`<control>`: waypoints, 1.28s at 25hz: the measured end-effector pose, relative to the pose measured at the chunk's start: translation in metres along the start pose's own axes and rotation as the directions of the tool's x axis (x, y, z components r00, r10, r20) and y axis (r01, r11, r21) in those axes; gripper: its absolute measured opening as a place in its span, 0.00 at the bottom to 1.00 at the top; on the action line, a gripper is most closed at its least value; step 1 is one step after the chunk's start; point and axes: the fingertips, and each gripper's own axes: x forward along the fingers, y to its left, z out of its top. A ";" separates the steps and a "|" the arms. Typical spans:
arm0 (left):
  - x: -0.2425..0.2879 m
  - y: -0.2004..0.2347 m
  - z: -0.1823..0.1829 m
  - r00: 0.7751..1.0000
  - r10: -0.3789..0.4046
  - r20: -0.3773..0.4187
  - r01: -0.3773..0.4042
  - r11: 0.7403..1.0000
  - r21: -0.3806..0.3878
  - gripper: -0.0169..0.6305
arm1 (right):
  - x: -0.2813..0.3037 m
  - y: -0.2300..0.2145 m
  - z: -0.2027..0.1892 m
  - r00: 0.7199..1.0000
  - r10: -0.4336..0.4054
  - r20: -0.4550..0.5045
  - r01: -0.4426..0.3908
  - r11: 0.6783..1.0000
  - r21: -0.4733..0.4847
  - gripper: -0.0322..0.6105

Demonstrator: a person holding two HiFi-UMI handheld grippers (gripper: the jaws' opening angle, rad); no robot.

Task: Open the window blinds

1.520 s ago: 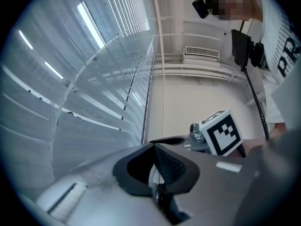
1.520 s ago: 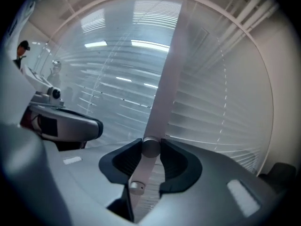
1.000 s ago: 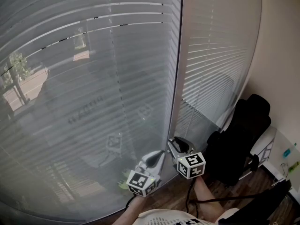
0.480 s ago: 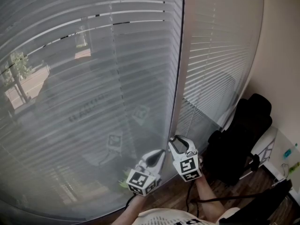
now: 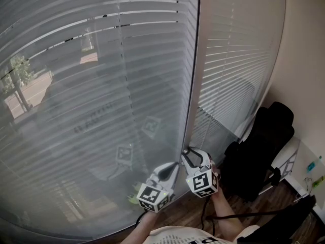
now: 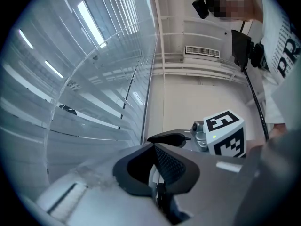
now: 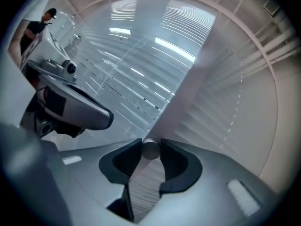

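White slatted window blinds fill the upper left and centre of the head view, and trees show through the slats at the left edge. My right gripper sits low centre, at the post between the two blind panels. Its pads pinch the round end of the tilt wand. My left gripper is just beside it on the left, jaws pressed together at the tips. Black bag, lower right.

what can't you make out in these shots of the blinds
- wand: right gripper view shows only its round end between the right gripper's fingers; the rest hides behind that end.
- left gripper: left gripper view, too dim to tell whether a cord lies between its closed fingers.
- small items, head view's lower right: too small.
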 end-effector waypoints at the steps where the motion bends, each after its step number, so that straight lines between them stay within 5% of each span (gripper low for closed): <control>1: 0.000 0.000 0.000 1.000 0.000 0.000 0.000 1.000 -0.001 0.01 | 0.000 0.000 0.000 1.000 0.004 0.004 -0.004 1.000 0.017 0.26; 9: 0.004 0.000 -0.002 1.000 -0.004 -0.004 0.004 1.000 -0.003 0.01 | -0.001 -0.005 -0.003 0.998 0.018 0.058 -0.034 0.959 0.281 0.26; 17: 0.006 -0.002 -0.005 1.000 -0.011 0.000 0.011 1.000 -0.005 0.01 | -0.001 -0.011 -0.008 0.992 0.016 0.127 -0.084 0.828 0.555 0.26; 21: 0.006 -0.001 -0.002 1.000 -0.003 -0.001 0.003 1.000 -0.003 0.01 | -0.001 -0.011 -0.008 0.990 0.018 0.137 -0.097 0.796 0.597 0.26; 26: 0.008 -0.003 -0.002 1.000 -0.006 0.002 0.006 1.000 -0.002 0.01 | -0.001 -0.010 -0.008 0.991 0.017 0.136 -0.093 0.816 0.571 0.26; 32: 0.007 -0.002 0.003 1.000 0.004 0.005 -0.004 1.000 0.002 0.01 | -0.006 -0.006 0.000 0.998 0.028 0.049 -0.040 0.966 0.254 0.26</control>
